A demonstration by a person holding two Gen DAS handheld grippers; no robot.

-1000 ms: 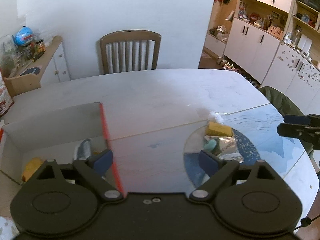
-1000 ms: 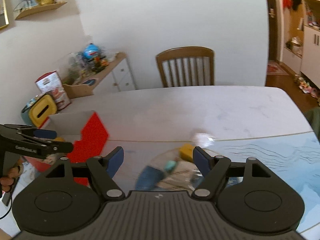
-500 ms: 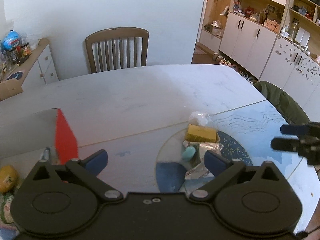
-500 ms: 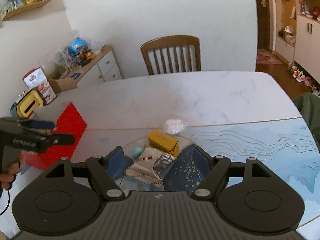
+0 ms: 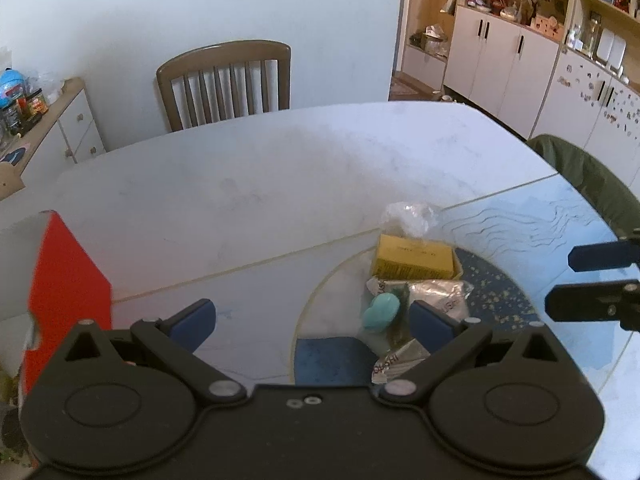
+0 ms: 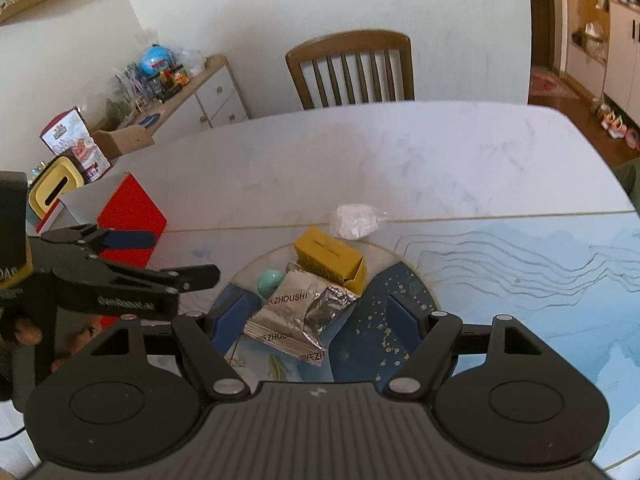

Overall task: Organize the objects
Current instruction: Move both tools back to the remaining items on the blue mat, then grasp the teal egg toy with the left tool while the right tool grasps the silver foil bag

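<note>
- A small pile waits on the desk (image 6: 400,152) in front of you: a yellow box (image 6: 330,255), a teal egg-shaped piece (image 6: 270,282), two silver foil packets (image 6: 298,316) and, just behind the yellow box, a clear bag of white stuff (image 6: 354,220).
- All five items touch or overlap, sitting on the round printed patch of the desk mat (image 6: 520,276); none is lifted or gripped.
- Your right gripper (image 6: 316,318) hangs released and wide, one finger on either side of the foil packets, holding nothing.
- Your left gripper (image 5: 312,324) is likewise spread and empty, with its right fingertip (image 5: 426,322) just beside the teal piece (image 5: 380,314); from the right wrist view it reaches in from the left, with part of your hand (image 6: 24,330) behind it.
- The red-and-white carton (image 6: 124,216) stands open at the desk's left edge, well apart from the pile; what it holds is barely visible from here.
- Judging from this layout, the sorting is unfinished: the whole pile is left to move, and the likely destination is the carton.
- A wooden chair (image 6: 350,68) faces the far side.
</note>
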